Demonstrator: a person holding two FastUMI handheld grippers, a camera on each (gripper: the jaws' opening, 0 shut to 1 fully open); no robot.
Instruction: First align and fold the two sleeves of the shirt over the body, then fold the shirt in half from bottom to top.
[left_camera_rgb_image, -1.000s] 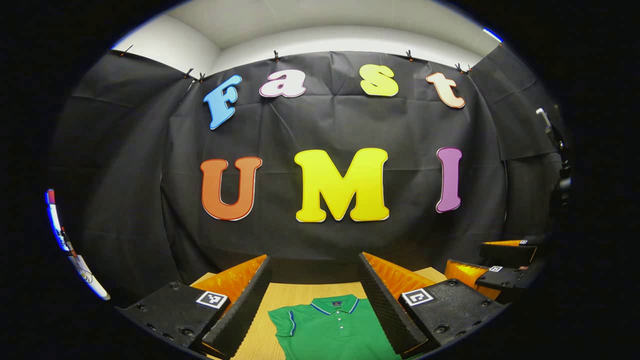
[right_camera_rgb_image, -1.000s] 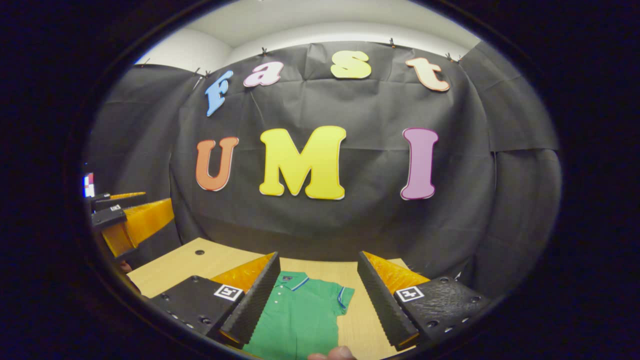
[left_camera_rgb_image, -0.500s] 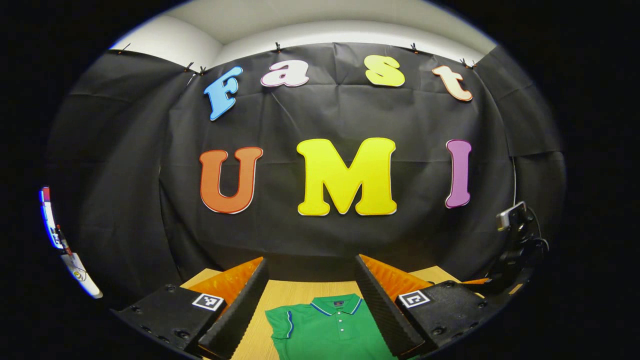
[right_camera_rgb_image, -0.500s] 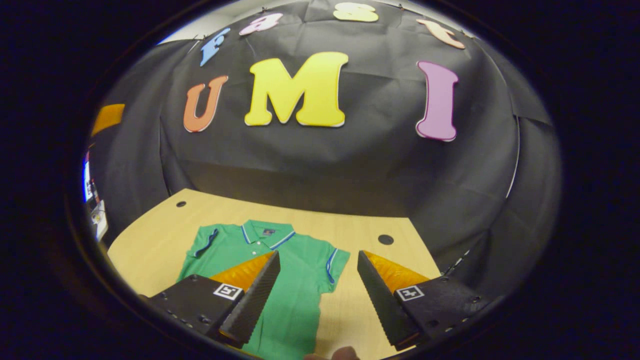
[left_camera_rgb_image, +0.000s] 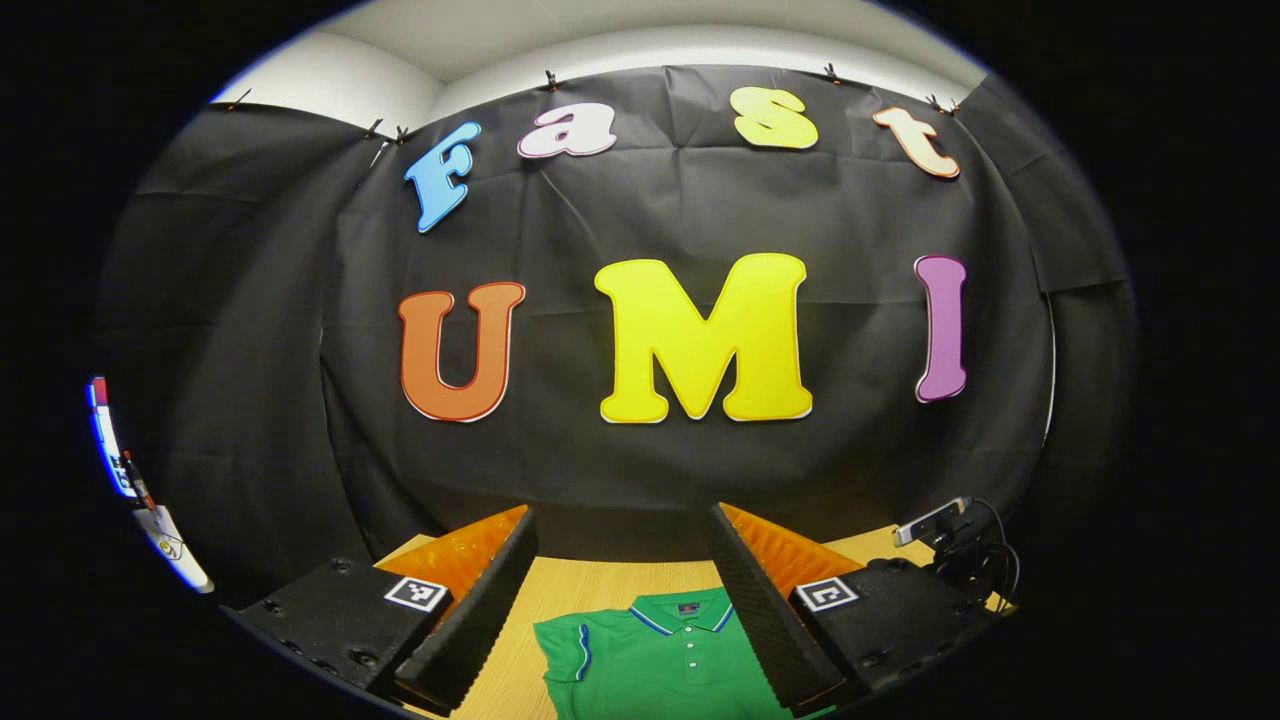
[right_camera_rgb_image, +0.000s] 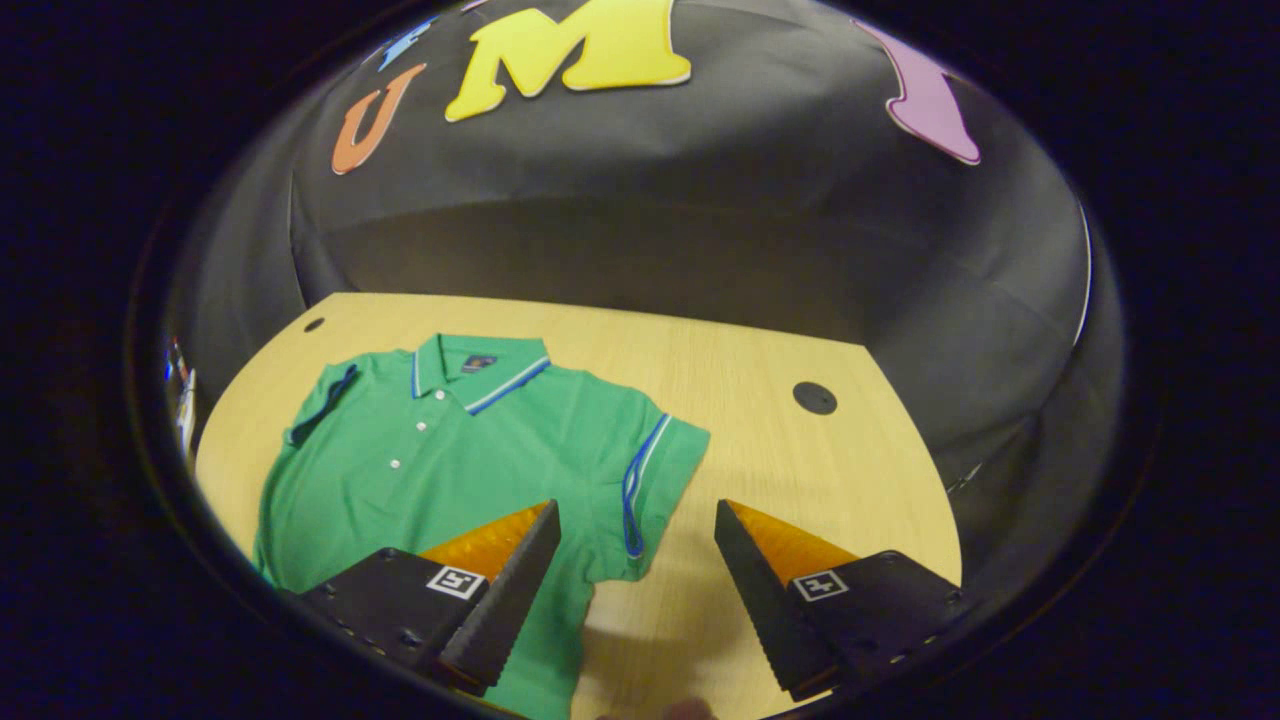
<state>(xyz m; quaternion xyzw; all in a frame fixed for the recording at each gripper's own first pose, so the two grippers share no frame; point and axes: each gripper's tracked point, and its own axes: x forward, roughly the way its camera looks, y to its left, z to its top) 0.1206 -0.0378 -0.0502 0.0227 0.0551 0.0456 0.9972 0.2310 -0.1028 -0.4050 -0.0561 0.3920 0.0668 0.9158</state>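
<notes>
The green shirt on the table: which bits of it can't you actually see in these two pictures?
- Hem of the shirt: cut off at the bottom edge in the right gripper view, partly behind the right gripper.
- Its right side in the left gripper view: behind a finger of the left gripper.
- Collar label: too small to read.

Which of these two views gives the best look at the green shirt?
The right gripper view: the shirt lies flat on the table, with collar, buttons and both sleeves visible. The left gripper view shows just its collar and upper chest between that gripper's fingers.
</notes>
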